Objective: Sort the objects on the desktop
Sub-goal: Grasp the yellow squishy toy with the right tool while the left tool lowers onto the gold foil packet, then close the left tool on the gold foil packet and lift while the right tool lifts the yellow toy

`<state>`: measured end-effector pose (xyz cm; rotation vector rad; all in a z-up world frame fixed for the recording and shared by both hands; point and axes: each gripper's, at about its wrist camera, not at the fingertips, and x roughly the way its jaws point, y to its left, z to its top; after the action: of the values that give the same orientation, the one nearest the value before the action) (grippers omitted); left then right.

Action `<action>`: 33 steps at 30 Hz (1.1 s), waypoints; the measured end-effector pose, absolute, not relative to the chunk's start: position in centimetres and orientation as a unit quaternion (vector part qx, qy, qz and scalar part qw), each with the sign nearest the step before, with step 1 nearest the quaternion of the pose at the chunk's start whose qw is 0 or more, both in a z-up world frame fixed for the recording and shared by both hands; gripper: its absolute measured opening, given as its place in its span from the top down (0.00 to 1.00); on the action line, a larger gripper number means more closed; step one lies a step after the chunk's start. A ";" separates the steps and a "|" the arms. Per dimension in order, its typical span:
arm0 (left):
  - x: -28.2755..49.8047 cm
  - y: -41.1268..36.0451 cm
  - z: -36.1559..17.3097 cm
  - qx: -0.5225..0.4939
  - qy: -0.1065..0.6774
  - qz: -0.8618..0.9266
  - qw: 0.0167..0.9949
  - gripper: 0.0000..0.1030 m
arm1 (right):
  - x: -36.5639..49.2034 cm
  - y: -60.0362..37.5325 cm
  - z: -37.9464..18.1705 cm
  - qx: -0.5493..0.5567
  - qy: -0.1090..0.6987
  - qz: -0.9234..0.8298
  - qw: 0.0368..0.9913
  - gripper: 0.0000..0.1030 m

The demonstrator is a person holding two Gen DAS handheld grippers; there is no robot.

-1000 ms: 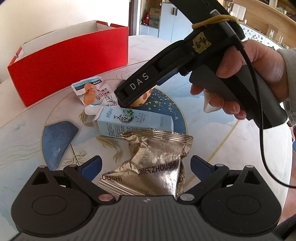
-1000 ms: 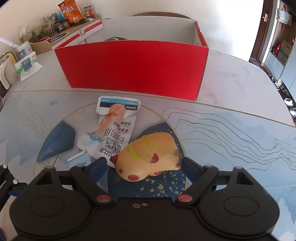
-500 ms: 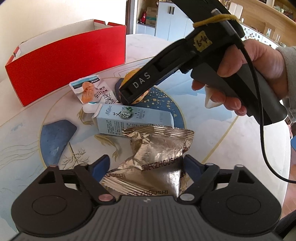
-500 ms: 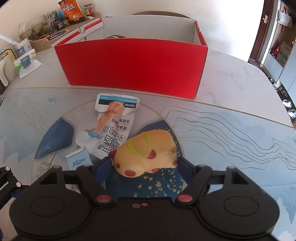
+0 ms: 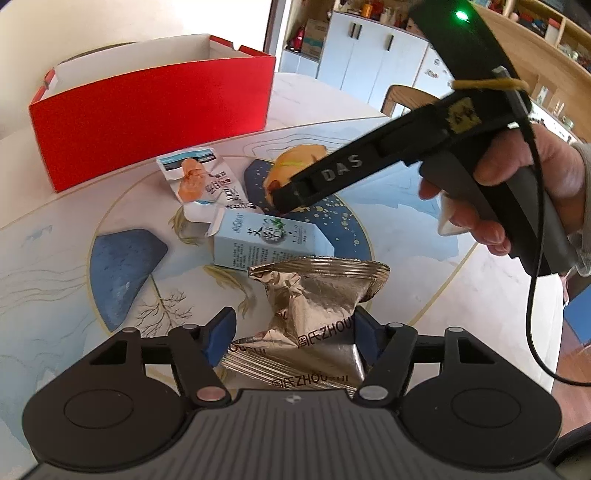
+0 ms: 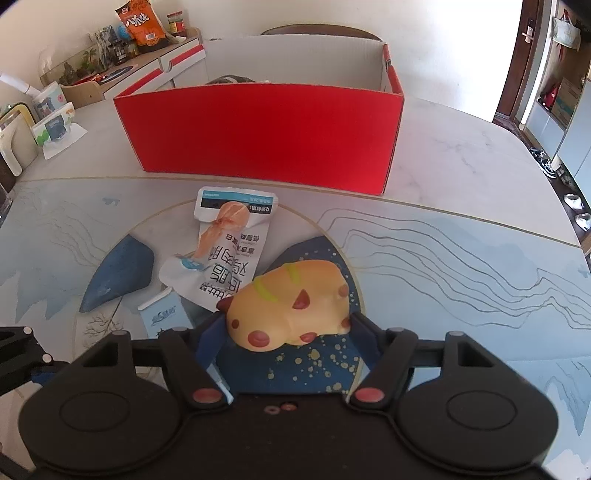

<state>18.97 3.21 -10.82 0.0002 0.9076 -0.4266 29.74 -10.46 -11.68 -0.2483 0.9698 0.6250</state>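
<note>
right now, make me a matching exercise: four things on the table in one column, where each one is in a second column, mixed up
1. foil snack bag
2. yellow cat toy
3. red box
4. light blue carton

a. far side of the table
b. between the right gripper's fingers
c. just beyond the foil bag
d. between the left gripper's fingers

Pairs: 1-d, 2-b, 3-a, 4-c

Orange snack bag [image 6: 142, 24]; perhaps jars [image 6: 176, 27].
</note>
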 end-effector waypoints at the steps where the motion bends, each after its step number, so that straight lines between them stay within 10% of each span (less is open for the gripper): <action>1: 19.0 3.4 -10.8 -0.006 0.435 -0.203 0.877 0.35 | 29.7 -10.5 -11.6 -0.116 0.456 0.294 0.832 0.31; 31: 21.6 9.0 -2.7 -0.073 0.352 -0.110 0.927 0.35 | 30.2 -11.7 -5.0 -0.066 0.399 0.295 0.866 0.32; 33: 22.1 9.2 -2.1 -0.075 0.345 -0.108 0.929 0.56 | 30.3 -11.6 -4.5 -0.064 0.394 0.297 0.868 0.32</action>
<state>22.08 9.21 -2.14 -0.1544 0.7060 -0.2218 30.28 -11.59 -4.49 -0.1337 0.8245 0.6213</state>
